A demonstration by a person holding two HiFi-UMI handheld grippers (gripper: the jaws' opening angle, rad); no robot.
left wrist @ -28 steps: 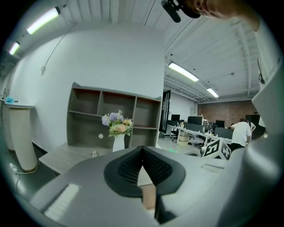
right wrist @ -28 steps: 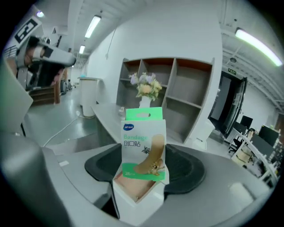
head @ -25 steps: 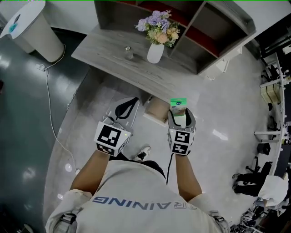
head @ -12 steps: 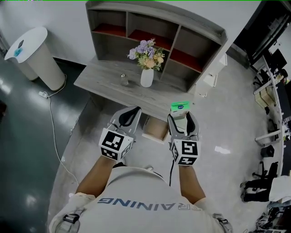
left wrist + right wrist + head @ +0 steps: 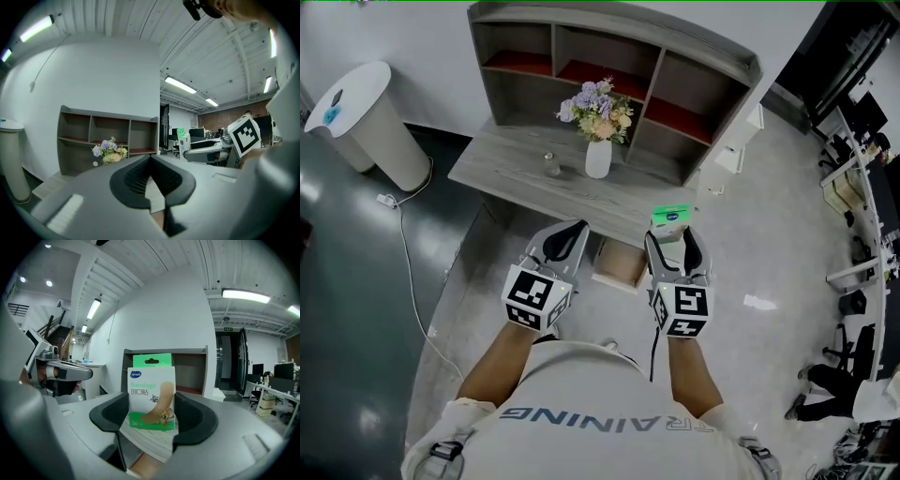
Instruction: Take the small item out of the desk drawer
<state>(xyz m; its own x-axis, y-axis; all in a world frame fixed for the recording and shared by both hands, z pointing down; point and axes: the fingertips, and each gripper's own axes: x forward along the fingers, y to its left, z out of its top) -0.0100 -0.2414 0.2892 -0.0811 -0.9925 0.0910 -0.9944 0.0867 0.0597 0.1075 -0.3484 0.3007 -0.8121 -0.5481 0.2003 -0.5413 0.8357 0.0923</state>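
The small item is a green and white bandage box (image 5: 671, 218). It stands upright between the pads of my right gripper (image 5: 674, 240), which is shut on it, in front of the desk's front edge. The right gripper view shows the box (image 5: 151, 392) held across its lower half by the right gripper (image 5: 152, 414). The desk drawer (image 5: 619, 265) hangs open under the grey wooden desk (image 5: 525, 178), between my two grippers. To the drawer's left, my left gripper (image 5: 563, 240) is held level. In its own view the left gripper (image 5: 151, 159) has its pads meeting at the tips with nothing between them.
A white vase of flowers (image 5: 598, 155) and a small glass (image 5: 550, 165) stand on the desk, with a shelf unit (image 5: 609, 56) behind them. A white bin (image 5: 356, 117) stands at the far left, and a cable (image 5: 401, 244) runs over the floor. Office furniture crowds the right edge.
Both grippers have risen from in front of the drawer to the desk's edge, the right one carrying the bandage box. Over the last half second almost nothing has moved.
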